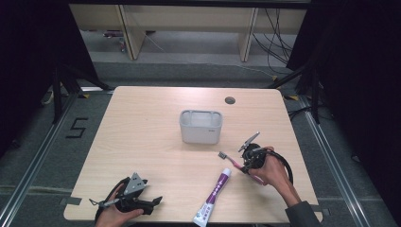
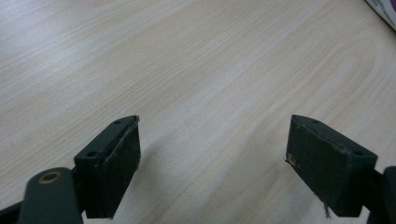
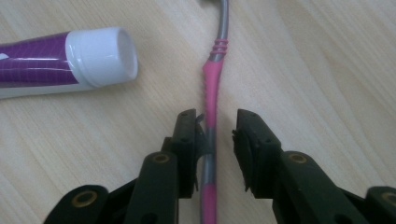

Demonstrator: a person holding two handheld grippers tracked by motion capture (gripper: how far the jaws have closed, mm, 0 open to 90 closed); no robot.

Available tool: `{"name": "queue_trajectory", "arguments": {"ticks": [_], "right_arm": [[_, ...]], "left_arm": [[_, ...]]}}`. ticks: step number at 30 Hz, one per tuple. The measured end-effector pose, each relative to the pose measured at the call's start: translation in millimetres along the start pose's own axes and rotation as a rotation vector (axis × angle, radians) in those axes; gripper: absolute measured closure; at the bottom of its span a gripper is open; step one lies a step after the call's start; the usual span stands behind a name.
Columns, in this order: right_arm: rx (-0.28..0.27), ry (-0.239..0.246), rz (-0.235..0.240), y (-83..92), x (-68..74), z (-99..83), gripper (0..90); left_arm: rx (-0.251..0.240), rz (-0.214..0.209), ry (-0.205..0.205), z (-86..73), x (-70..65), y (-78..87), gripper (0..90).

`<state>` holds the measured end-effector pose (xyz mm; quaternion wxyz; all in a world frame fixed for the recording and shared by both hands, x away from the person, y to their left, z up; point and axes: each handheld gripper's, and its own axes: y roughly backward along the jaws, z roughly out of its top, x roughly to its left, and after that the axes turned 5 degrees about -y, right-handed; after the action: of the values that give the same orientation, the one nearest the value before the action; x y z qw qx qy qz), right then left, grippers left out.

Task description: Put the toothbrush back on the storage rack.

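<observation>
- Over at the left, the left gripper [image 1: 142,201] rests near the front edge of the pale wooden table [image 1: 142,137], its jaws spread wide with nothing but bare woodgrain between them. It sits well apart from the work, so little can go wrong there unless it swings across and knocks something.
- Next along, the purple-and-white toothpaste tube with a white screw cap [image 1: 213,196] lies flat, its cap end [image 3: 100,56] just beside the brush. If the other gripper slides sideways while closing, I reckon it could nudge the cap and roll the tube.
- Behind that stands the grey plastic holder cup [image 1: 200,126], upright near the middle of the table and apart from everything else; a hasty lift toward it might clip its rim and tip it.
- Then the pink-and-grey toothbrush [image 3: 212,88], lying flat on the wood with its head pointing toward the cup. The right gripper [image 3: 215,140] straddles its handle, jaws narrowed but not yet clamped: one pad looks to touch the handle, while the other has a clear gap.
- That lopsided contact is the risk, to my eye: closing from here could shove the thin handle sideways or roll it out.
- A grip so far back on the handle may also let the head droop on lifting.
</observation>
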<state>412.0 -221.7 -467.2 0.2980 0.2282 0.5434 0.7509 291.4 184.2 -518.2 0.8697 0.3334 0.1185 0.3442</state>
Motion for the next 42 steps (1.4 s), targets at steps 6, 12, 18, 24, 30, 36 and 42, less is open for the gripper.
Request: {"name": "queue_trajectory", "arguments": {"ticks": [6, 12, 18, 24, 30, 36, 42], "right_arm": [[0.039, 0.008, -0.007, -4.9, 1.1, 8.1, 73.9], [0.069, 0.016, -0.005, -9.4, 0.7, 13.0, 77.1], [0.120, 0.062, -0.030, -12.4, 0.7, 18.0, 81.9], [0.174, 0.046, -0.020, -13.7, 0.7, 20.5, 82.6], [0.241, 0.026, -0.019, -13.5, 2.8, 25.2, 82.9], [0.261, 0.045, -0.015, -15.4, 3.2, 29.4, 83.9], [0.254, 0.077, -0.048, -15.8, 0.4, 27.5, 84.2]], "left_arm": [[0.000, -0.003, -0.005, 0.0, -0.3, 0.0, 17.2], [0.000, -0.003, -0.005, 0.0, -0.3, 0.1, 17.2], [0.000, -0.002, -0.004, 0.1, -0.3, 0.3, 17.2], [0.007, -0.003, -0.014, 0.2, 0.3, 0.9, 17.2], [0.017, 0.005, -0.025, 0.2, 1.0, 0.9, 17.2], [0.006, 0.001, -0.014, 0.2, 0.2, 0.8, 17.2], [0.007, 0.000, -0.013, 0.2, -0.1, 0.7, 17.2]]}}
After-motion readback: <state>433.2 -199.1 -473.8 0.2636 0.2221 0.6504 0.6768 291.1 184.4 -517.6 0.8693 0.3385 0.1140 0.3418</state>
